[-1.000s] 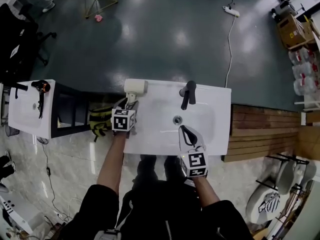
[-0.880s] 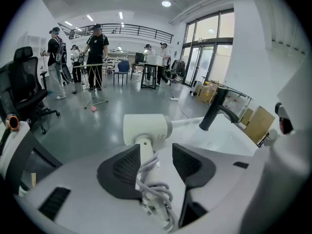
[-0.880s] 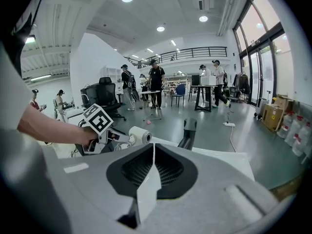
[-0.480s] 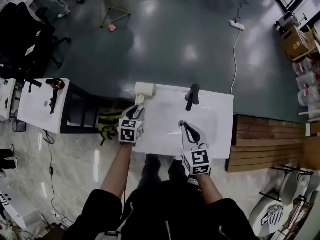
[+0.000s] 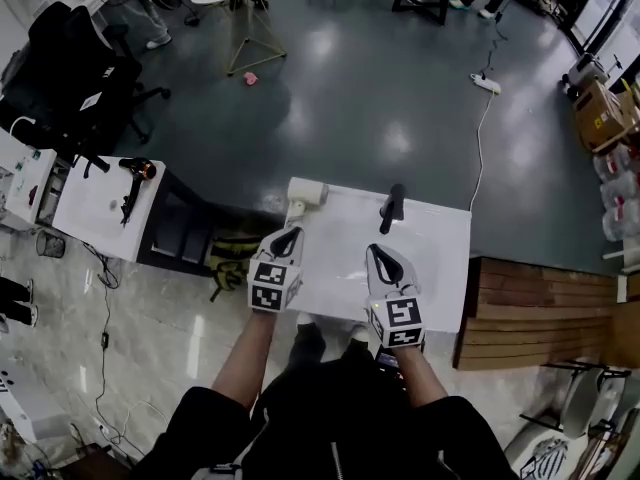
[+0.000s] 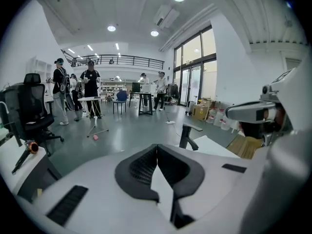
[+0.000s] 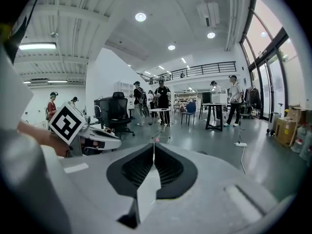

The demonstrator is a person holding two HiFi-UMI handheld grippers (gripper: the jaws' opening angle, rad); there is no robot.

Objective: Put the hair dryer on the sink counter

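White hair dryer (image 5: 304, 196) lies on the sink bench (image 5: 440, 258) left of the black faucet (image 5: 392, 206); nearer than the faucet, the left gripper (image 5: 289, 234) has just closed its jaws on nothing, and the right gripper (image 5: 376, 252) has its jaws pressed together.

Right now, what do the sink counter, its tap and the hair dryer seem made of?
Sink counter: smooth white, probably ceramic or resin; it reads as one seamless slab. Tap: matte black, likely coated metal. Hair dryer: pale matte shell, probably plastic.

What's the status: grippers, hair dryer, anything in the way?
Left gripper just closed, empty; right gripper shut, empty. Hair dryer lies on sink counter, far-left corner, not held. Nothing in the way; faucet stands apart.
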